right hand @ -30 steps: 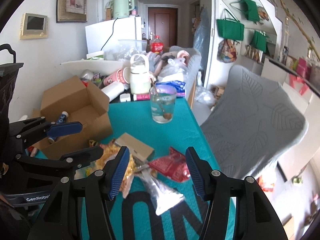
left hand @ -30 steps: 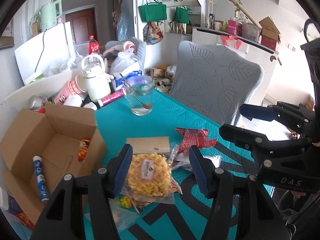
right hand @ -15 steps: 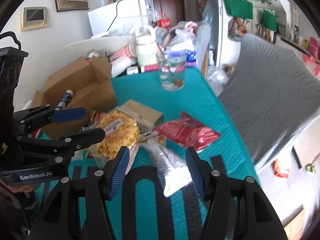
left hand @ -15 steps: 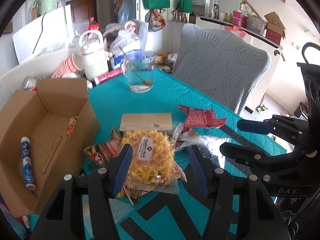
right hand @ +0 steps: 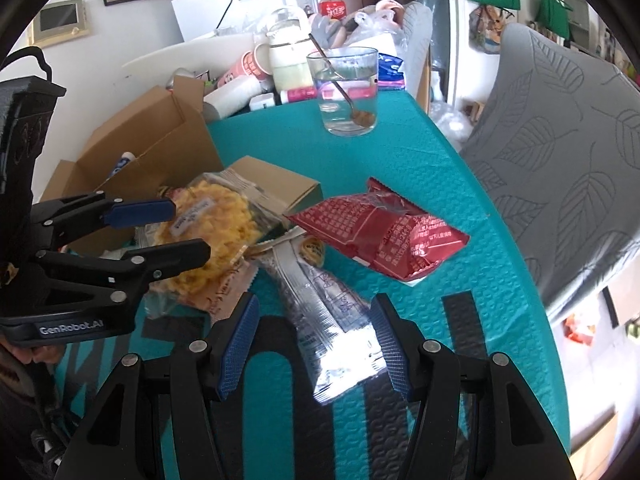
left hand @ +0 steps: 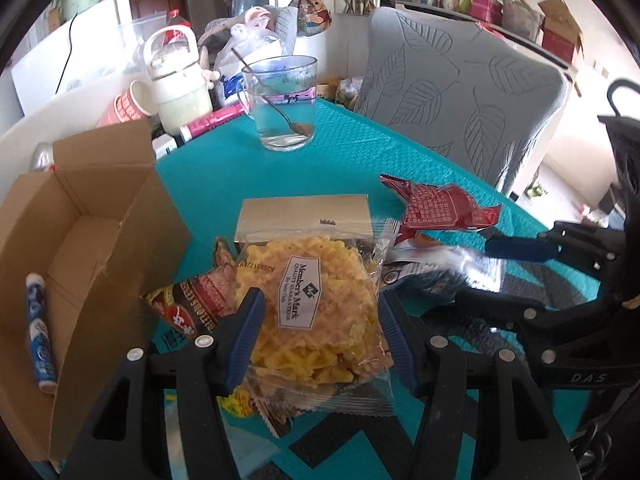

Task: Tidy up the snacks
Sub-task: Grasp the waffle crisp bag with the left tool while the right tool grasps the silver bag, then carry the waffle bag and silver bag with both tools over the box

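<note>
A clear bag of yellow crisps [left hand: 316,308] lies on top of the snack pile on the teal table mat [left hand: 224,176]. My left gripper [left hand: 320,340] straddles it, its jaws opening, and the pads do not press the bag. A silver packet [right hand: 332,320] lies between the fingers of my right gripper [right hand: 313,346], which stands open and apart from it. A red packet [right hand: 380,232] rests just beyond. Under the yellow bag lies a dark red snack packet [left hand: 192,300]. An open cardboard box [left hand: 100,216] at the left holds a blue-and-white tube [left hand: 38,336].
A small kraft box [left hand: 304,216] lies behind the yellow bag. A glass with a spoon [left hand: 284,100] stands farther back, in front of a white kettle [left hand: 176,80], cups and clutter. A grey leaf-patterned chair [left hand: 460,92] stands at the table's right edge.
Both grippers have come down toward the snack pile. The left one's fingers now flank the yellow bag and stand slightly wider; the right one's fingers now flank the silver packet.
</note>
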Tool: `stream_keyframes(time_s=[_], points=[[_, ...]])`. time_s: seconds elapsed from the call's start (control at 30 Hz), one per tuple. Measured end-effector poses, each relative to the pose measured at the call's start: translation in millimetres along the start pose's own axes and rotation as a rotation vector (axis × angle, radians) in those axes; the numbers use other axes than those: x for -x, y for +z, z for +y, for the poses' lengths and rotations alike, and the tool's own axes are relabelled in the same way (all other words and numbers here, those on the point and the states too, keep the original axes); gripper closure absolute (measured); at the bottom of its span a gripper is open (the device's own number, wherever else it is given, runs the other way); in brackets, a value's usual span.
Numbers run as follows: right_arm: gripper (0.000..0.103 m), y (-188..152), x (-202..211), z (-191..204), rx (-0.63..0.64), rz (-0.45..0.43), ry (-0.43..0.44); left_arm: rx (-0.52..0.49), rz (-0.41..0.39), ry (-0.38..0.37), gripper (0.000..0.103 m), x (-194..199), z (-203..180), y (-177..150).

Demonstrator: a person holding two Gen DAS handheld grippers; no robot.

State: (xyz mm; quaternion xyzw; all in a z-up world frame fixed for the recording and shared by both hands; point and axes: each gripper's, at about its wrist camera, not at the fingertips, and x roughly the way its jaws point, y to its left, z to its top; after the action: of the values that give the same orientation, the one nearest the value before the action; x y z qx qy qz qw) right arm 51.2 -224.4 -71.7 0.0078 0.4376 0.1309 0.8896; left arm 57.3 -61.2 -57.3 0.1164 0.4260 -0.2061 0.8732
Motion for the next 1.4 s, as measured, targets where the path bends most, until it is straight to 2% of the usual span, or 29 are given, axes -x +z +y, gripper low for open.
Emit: stream_keyframes(time_s=[0.07, 0.1, 0.3, 0.43, 0.5, 0.63, 0.8, 0.87, 1.0, 1.1, 1.17, 1.27, 1.4], points=[[0.045, 0, -2, -3, 0.005, 0.002, -0.001, -0.017, 0.015, 0.015, 0.024, -4, -3, 1], [0.045, 0, -2, -5, 0.006, 0.002, 0.0, -0.021, 0.02, 0.021, 0.022, -6, -5, 1], [0.045, 1, -7, -13, 0.005, 0.013, 0.004, -0.027, 0.029, 0.082, 0.022, -12, -6, 3], [0.041, 2, -11, -17, 0.002, 0.027, 0.017, 0.013, 0.013, 0.039, 0.022, -3, 1, 6], [0.036, 2, -13, -18, -0.005, 0.029, 0.038, 0.003, 0.034, 0.051, 0.022, -7, 1, 6], [0.036, 3, -19, -15, 0.009, 0.039, 0.033, -0.017, 0.043, 0.064, 0.022, -14, 1, 3], [0.036, 4, -25, -16, 0.005, 0.051, 0.035, 0.0, 0.066, 0.071, 0.007, -25, 5, 6], [0.036, 4, -26, -17, -0.002, 0.052, 0.04, 0.02, 0.099, 0.048, 0.007, -34, 9, 6], [0.036, 3, -28, -18, -0.001, 0.062, 0.04, -0.004, 0.073, 0.053, 0.007, -36, 6, 3], [0.036, 1, -32, -17, 0.008, 0.069, 0.028, 0.023, 0.052, 0.041, 0.007, -34, 8, 2], [0.037, 0, -31, -17, 0.009, 0.064, 0.028, 0.052, 0.038, 0.032, 0.018, -32, 10, 1], [0.05, 1, -31, -15, 0.008, 0.057, 0.039, 0.065, 0.042, 0.024, 0.026, -29, 9, 0], [0.062, -1, -27, -13, 0.012, 0.052, 0.059, 0.07, 0.054, 0.022, 0.027, -22, 6, -1]])
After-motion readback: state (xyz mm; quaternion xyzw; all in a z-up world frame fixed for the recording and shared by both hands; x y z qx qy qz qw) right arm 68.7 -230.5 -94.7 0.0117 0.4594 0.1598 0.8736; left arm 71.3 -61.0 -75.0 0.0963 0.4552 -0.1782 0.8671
